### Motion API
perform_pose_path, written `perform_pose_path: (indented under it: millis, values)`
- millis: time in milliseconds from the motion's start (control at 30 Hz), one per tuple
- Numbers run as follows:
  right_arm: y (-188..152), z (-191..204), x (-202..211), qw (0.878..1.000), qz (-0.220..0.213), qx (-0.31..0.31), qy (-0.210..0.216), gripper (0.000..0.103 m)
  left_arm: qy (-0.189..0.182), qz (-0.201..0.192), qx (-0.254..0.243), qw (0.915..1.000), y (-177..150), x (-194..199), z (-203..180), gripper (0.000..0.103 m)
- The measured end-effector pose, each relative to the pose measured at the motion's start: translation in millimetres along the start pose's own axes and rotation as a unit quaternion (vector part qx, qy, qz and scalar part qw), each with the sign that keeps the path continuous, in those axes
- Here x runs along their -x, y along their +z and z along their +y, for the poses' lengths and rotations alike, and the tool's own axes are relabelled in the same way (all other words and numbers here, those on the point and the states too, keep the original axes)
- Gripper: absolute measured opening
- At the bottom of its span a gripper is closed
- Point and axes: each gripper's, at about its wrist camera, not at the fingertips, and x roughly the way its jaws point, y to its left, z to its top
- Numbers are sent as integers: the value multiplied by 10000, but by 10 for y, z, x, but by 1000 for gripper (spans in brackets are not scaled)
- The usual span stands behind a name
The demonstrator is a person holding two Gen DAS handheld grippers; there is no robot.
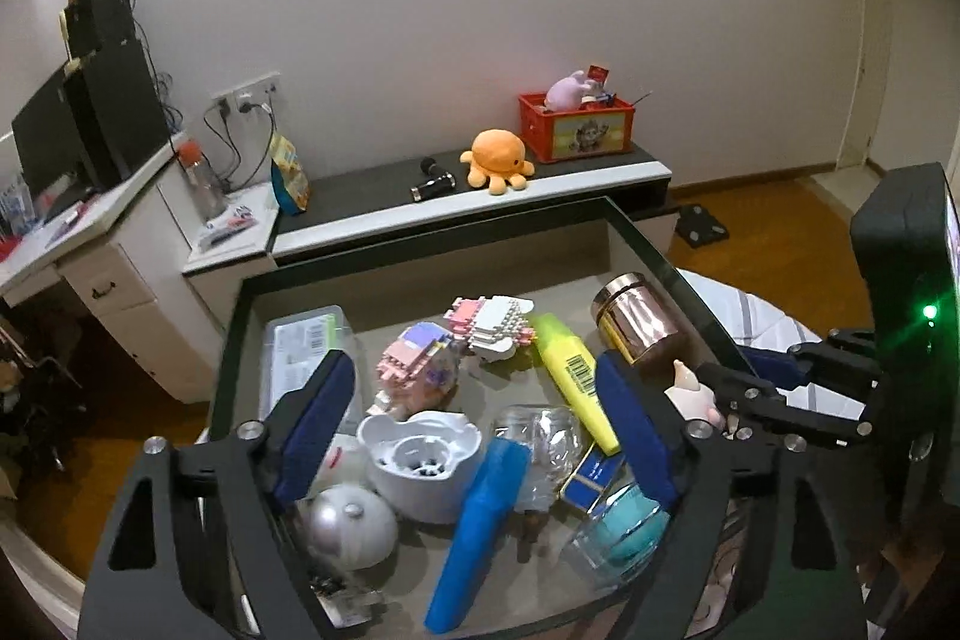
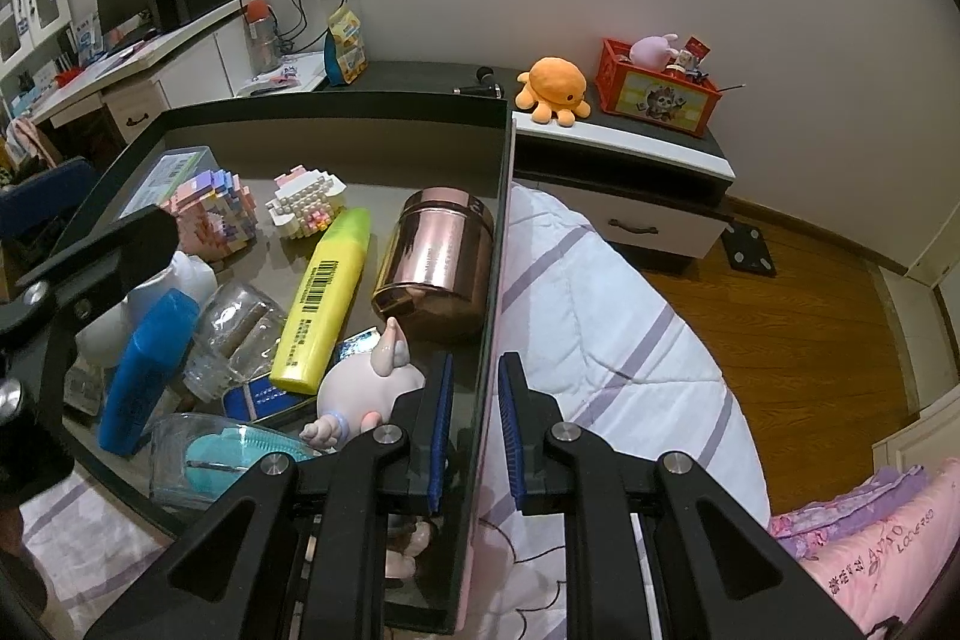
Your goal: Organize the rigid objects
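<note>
A dark-rimmed box (image 1: 420,262) on the bed holds several rigid items: a yellow marker-shaped case (image 1: 576,382), a rose-gold jar (image 1: 636,322), a blue bottle (image 1: 474,532), two block figures (image 1: 414,358), a white round dish (image 1: 420,460), a silver ball (image 1: 351,526) and a clear jar (image 1: 540,436). My left gripper (image 1: 477,421) hangs open over the dish and the clear jar, with nothing between its pads. My right gripper (image 2: 477,430) is shut on the box's right wall (image 2: 489,316), next to a pink figurine (image 2: 366,388).
The box lies on a white and purple quilt (image 2: 600,328). Behind it a low cabinet (image 1: 480,202) carries an orange octopus plush (image 1: 498,157), a red crate (image 1: 576,127) and a black torch (image 1: 432,184). A desk with a monitor (image 1: 48,142) stands at the left.
</note>
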Motion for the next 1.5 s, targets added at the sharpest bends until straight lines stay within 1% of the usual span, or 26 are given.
perform_pose_path:
  millis: [33, 67, 167, 233, 267, 300, 333, 367, 467, 533, 600, 633, 667, 767, 867, 967, 1033, 1067, 1133, 1267, 1367, 1433, 1500]
  values:
    - [-7, 9, 19, 10000, -13, -17, -9, 16, -3, -19, 20, 10000, -7, 33, 15, 98]
    - [-15, 13, 37, 10000, -24, -35, -9, 16, -4, -52, 55, 10000, -16, 75, 36, 100]
    - [-35, 25, 118, 9999, -85, -46, -29, 16, -24, -80, 141, 9999, -33, 168, 84, 101]
    - [-46, 28, 196, 9999, -149, -61, 4, 21, 25, -96, 192, 9998, -56, 251, 120, 103]
    - [-57, 40, 275, 9997, -219, -76, 11, 40, 44, -116, 215, 9997, -71, 300, 134, 103]
    - [-62, 48, 319, 9996, -259, -76, 4, 54, 53, -144, 238, 9996, -93, 360, 149, 103]
    - [-73, 72, 398, 9994, -336, -61, 3, 77, 54, -185, 258, 9995, -119, 430, 164, 103]
    - [-93, 112, 521, 9989, -477, -19, 18, 85, 49, -224, 264, 9994, -145, 496, 178, 103]
    - [-124, 200, 780, 9972, -749, 68, -19, 85, 181, -336, 232, 9990, -208, 678, 218, 103]
    - [-136, 225, 935, 9958, -909, 12, 79, 86, 298, -391, 270, 9984, -229, 777, 277, 103]
    - [-140, 239, 1041, 9950, -992, -59, 132, 93, 366, -414, 368, 9978, -244, 865, 351, 103]
    - [-151, 247, 1075, 9946, -1030, -51, 81, 100, 410, -427, 440, 9973, -260, 929, 402, 103]
    - [-168, 274, 1149, 9938, -1113, -22, -26, 103, 421, -433, 474, 9971, -272, 974, 434, 103]
    - [-230, 350, 1366, 9915, -1297, 9, 68, 103, 401, -518, 542, 9964, -326, 1156, 482, 103]
    - [-314, 465, 1592, 9889, -1475, 90, 138, 103, 400, -614, 490, 9961, -401, 1347, 449, 103]
    - [-425, 558, 1805, 9856, -1669, 148, 246, 103, 476, -797, 448, 9947, -508, 1591, 408, 103]
    - [-508, 604, 1932, 9841, -1751, 167, 251, 103, 453, -952, 453, 9934, -588, 1771, 397, 103]
    - [-567, 628, 2025, 9820, -1861, 155, 280, 103, 455, -1006, 458, 9928, -624, 1846, 393, 103]
    - [-670, 668, 2166, 9789, -2025, 150, 241, 103, 544, -1171, 454, 9906, -724, 2043, 366, 103]
    - [-934, 804, 2463, 9725, -2316, 246, -16, 103, 734, -1481, 416, 9854, -909, 2449, 304, 103]
    - [-1134, 861, 2674, 9667, -2548, 225, -46, 103, 865, -1770, 384, 9796, -1042, 2758, 246, 103]
    - [-1292, 892, 2861, 9609, -2761, 197, -55, 103, 878, -1935, 345, 9766, -1142, 2982, 210, 103]
    - [-1435, 918, 3033, 9574, -2884, 169, -31, 103, 928, -2084, 317, 9731, -1214, 3163, 166, 103]
